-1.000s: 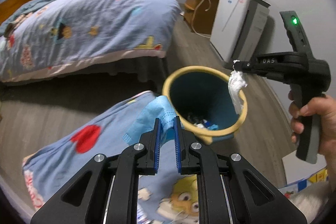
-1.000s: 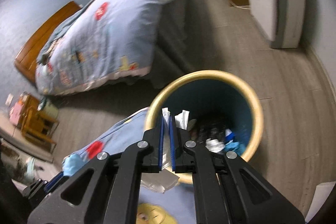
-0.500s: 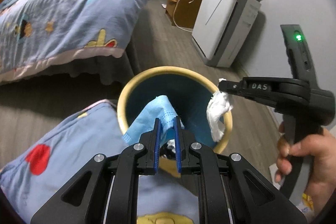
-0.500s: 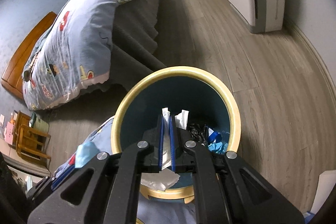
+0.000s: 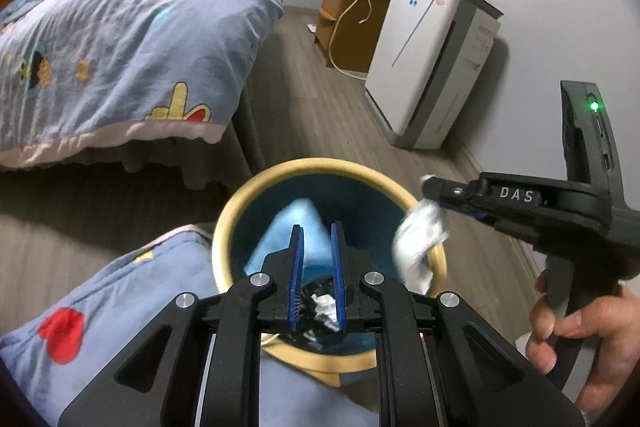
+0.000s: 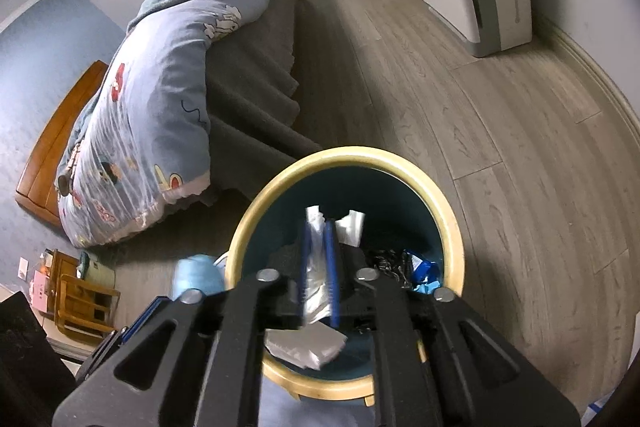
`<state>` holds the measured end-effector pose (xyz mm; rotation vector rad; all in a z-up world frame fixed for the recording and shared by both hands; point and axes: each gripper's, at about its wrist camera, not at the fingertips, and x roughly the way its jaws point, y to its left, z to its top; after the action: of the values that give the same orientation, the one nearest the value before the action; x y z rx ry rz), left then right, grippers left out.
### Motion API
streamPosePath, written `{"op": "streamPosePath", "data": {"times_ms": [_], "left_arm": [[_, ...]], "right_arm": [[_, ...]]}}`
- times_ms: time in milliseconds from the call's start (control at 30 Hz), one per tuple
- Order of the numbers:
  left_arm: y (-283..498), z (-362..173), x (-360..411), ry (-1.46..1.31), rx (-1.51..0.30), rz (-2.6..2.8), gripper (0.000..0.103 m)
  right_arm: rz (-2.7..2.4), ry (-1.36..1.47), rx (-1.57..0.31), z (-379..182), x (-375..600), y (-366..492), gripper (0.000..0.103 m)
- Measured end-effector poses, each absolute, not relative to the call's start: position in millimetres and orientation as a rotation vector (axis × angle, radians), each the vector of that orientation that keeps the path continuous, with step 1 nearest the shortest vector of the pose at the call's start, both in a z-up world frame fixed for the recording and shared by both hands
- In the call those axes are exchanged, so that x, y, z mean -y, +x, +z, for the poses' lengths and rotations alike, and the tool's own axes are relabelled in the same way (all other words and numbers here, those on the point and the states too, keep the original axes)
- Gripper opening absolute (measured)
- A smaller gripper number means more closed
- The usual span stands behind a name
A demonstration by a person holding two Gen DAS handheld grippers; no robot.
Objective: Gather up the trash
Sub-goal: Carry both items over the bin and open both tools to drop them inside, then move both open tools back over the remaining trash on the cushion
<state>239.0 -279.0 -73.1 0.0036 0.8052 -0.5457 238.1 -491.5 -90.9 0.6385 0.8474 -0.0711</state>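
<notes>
Left wrist view reads "DAS" on the right gripper (image 5: pixel 430 187); both grippers' fingers are opening over the bin (image 5: pixel 236 211).

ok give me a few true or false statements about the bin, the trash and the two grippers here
1. The bin has a yellow rim and a dark teal inside. True.
2. The bin is empty. False: trash already lies in the bottom, among it a blue wrapper.
3. The left gripper has a blue mask between its fingers, over the bin. True; its jaws are opening.
4. The right gripper has a plastic bottle. False: a white tissue is between its opening jaws.
5. The bin stands on the bed. False: it stands on the wooden floor beside the bed.
</notes>
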Motion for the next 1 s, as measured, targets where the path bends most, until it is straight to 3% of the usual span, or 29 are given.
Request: {"op": "streamPosePath", "data": {"times_ms": [67,133,167,233,333,400,700,1000], "left_arm": [[239,-74,280,0.006,-0.809,-0.546,0.026],[237,-76,280,0.015,-0.809,-0.539,0.039],[236,-77,279,0.014,-0.81,-0.537,0.044],[233,-78,276,0.024,-0.807,-0.514,0.068],[227,-76,269,0.046,-0.79,-0.471,0.091],[224,-74,264,0.045,-0.786,-0.451,0.093],[195,-54,229,0.089,-0.763,-0.395,0.094],[130,-23,145,0.075,-0.74,-0.291,0.095]], "right_arm": [[-0.084,0.638,-0.839,-90,492,237,0.055],[-0.088,0.648,-0.835,-90,493,237,0.059],[-0.089,0.65,-0.835,-90,494,237,0.066],[-0.093,0.649,-0.831,-89,493,236,0.076],[-0.094,0.632,-0.82,-85,491,236,0.09],[-0.104,0.6,-0.814,-81,487,236,0.097],[-0.098,0.456,-0.816,-65,463,235,0.097],[-0.078,0.171,-0.798,-40,404,217,0.097]]}}
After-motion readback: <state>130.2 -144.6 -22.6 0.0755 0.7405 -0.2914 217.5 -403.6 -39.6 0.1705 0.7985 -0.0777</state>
